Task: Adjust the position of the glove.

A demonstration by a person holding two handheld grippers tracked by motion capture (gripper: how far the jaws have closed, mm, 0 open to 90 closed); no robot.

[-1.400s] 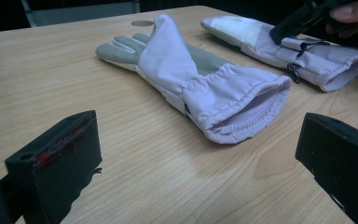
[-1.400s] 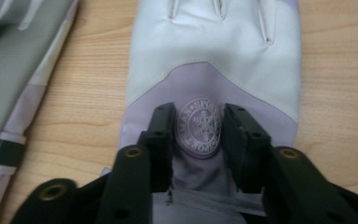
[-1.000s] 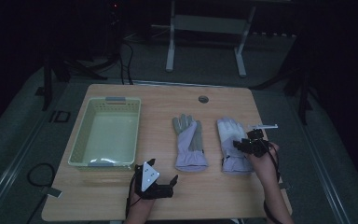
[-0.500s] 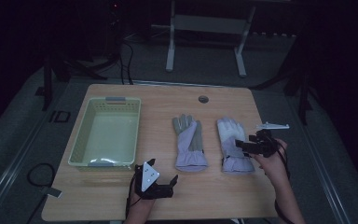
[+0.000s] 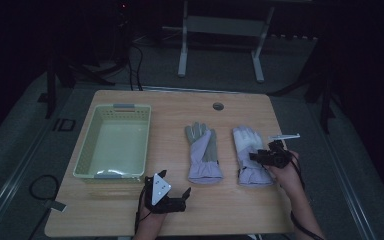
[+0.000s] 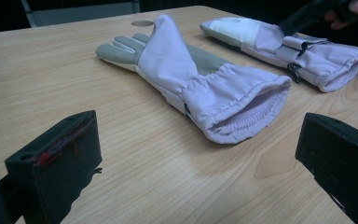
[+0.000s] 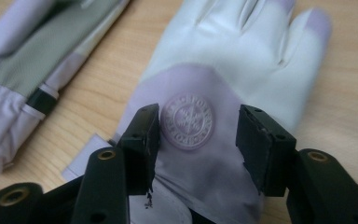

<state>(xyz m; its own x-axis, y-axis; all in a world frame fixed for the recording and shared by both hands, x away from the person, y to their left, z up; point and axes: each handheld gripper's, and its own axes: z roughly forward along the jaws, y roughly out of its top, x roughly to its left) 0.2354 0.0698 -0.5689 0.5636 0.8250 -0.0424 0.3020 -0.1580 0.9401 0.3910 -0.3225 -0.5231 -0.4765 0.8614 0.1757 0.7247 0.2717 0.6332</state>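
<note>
Right glove lies flat on table, right of left glove. My right gripper sits over its round emblem; jaws just closing, half spread, astride the fabric, not yet pinching. Left gripper rests near the basket, jaws spread wide.

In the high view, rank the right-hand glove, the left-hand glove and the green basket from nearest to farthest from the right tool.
1. Right-hand glove: directly under the right tool, whose jaws have just been closing over its back.
2. Left-hand glove: next over, mid-table.
3. Green basket: farthest, at the table's left side.
</note>
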